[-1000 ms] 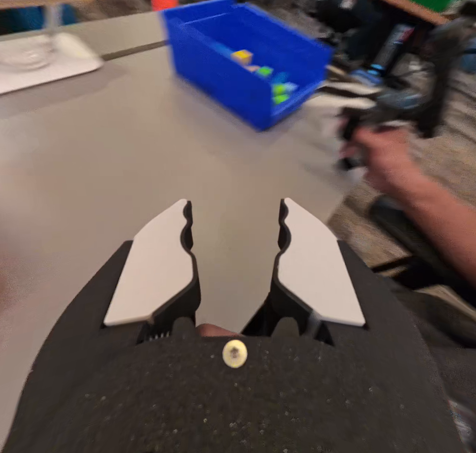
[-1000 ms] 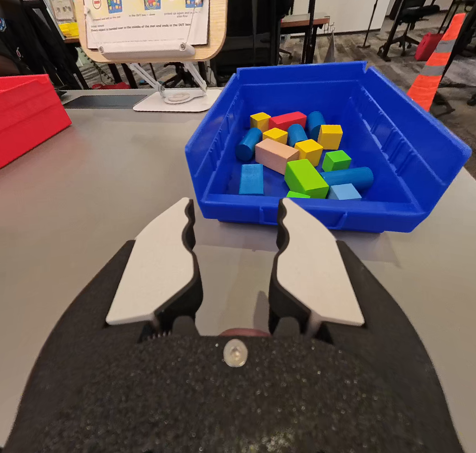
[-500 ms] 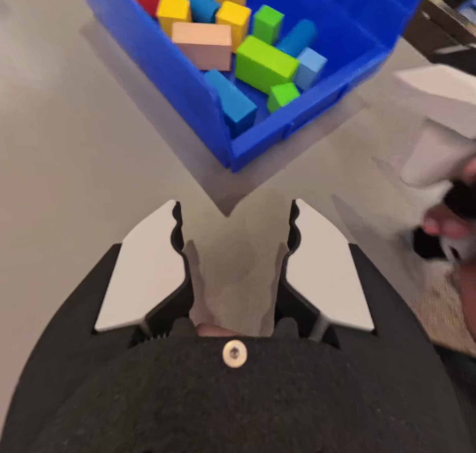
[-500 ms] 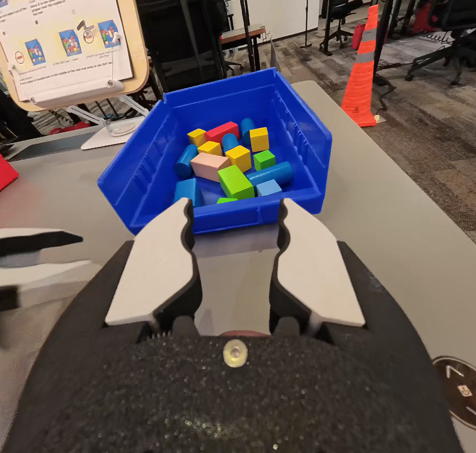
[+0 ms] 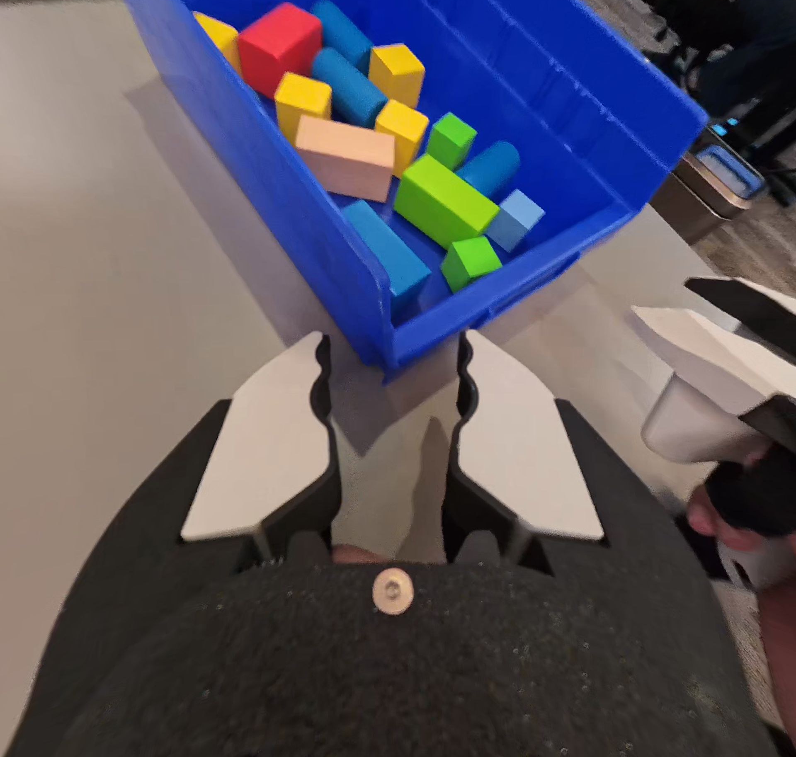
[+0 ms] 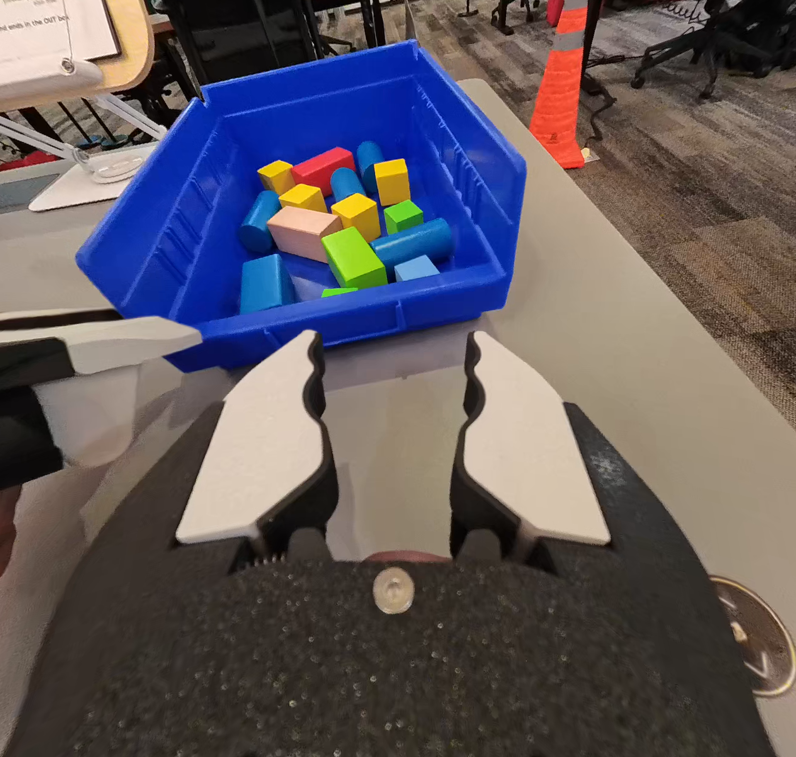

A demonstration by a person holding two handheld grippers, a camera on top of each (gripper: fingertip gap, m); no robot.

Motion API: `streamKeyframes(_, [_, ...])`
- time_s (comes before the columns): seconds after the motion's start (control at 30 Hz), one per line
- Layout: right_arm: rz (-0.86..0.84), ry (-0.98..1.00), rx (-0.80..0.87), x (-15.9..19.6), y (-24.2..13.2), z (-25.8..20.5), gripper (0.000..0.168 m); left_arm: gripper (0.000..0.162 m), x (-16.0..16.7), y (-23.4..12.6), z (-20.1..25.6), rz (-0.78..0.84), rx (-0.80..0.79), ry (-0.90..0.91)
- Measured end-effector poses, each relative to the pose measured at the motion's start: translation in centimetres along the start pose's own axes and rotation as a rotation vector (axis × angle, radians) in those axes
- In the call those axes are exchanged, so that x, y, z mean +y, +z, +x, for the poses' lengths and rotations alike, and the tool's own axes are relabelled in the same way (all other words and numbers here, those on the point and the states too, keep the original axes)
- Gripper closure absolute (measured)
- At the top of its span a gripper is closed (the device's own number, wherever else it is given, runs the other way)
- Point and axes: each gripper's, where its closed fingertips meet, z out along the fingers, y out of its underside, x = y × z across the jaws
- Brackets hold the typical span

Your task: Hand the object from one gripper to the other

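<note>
Left gripper agape, empty | right gripper likewise | blue bin at 12 o'clock | lowest green block mostly hidden, perhaps a cube

A bin is set on the surface, and a heap of blocks is held inside it, gathered toward its near wall. Both grippers are held just before the bin, the left gripper beside the right gripper, each empty. A cone is placed on the floor behind and to the right, and a stand with a board is set behind the bin to the left.
</note>
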Motion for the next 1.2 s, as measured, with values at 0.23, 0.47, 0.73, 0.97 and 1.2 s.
streamKeyframes(0.23, [-0.005, 0.008, 0.030, 0.0, 0.7, -0.2, 0.106, 0.136, -1.4, 2.8, -2.0, -0.007, -0.067, -0.097])
streamKeyframes(0.47, [-0.021, -0.022, 0.126, 0.1, 1.5, 0.2, 0.111, 0.151, 0.2, -0.7, -5.3, -0.011, -0.102, -0.143])
streamKeyframes(0.73, [-0.079, -0.012, 0.071, 0.5, 0.9, -4.6, 0.165, 0.153, 2.3, -6.5, -8.8, 0.014, -0.126, -0.091])
streamKeyframes(0.97, [0.070, -0.132, -0.008, -1.7, -1.8, -18.7, 0.165, 0.159, 2.0, -17.2, -19.3, 0.107, -0.317, 0.004])
streamKeyframes(1.2, [-0.057, -0.167, -0.187, 3.4, 0.2, -30.7, 0.164, 0.160, 8.0, -22.8, -29.0, 0.053, -0.436, -0.080])
